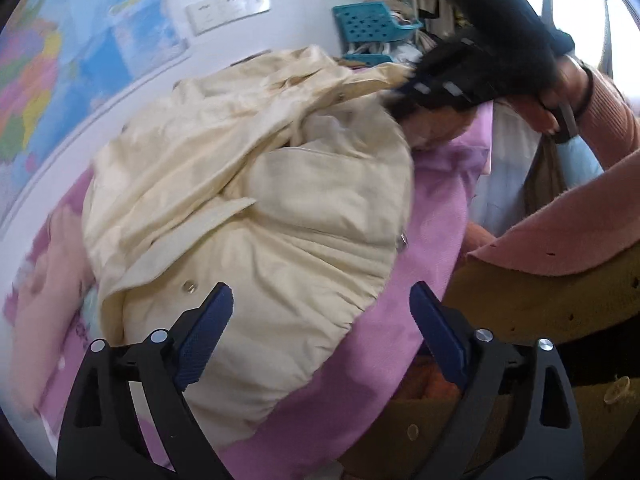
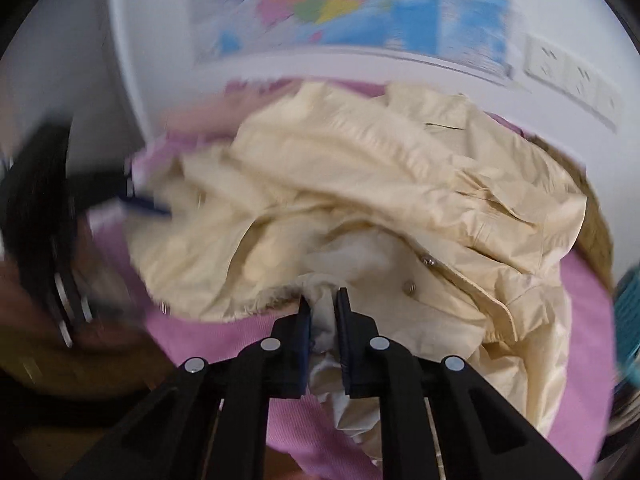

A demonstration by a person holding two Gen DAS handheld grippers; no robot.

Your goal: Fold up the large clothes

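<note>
Two grippers angle down: your left gripper [image 1: 320,320] gapes wide and empty over the cream jacket [image 1: 256,200] heaped on the pink cover [image 1: 432,216]; your right gripper [image 2: 323,312] pinches its pale lining.

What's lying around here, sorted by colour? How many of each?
Cream: 1, the padded coat
Pink: 1, the bed sheet under it
Teal: 1, the perforated basket by the wall
Multicoloured: 1, the wall map
Black with blue pads: 2, the left gripper and the right gripper
Total: 6
</note>
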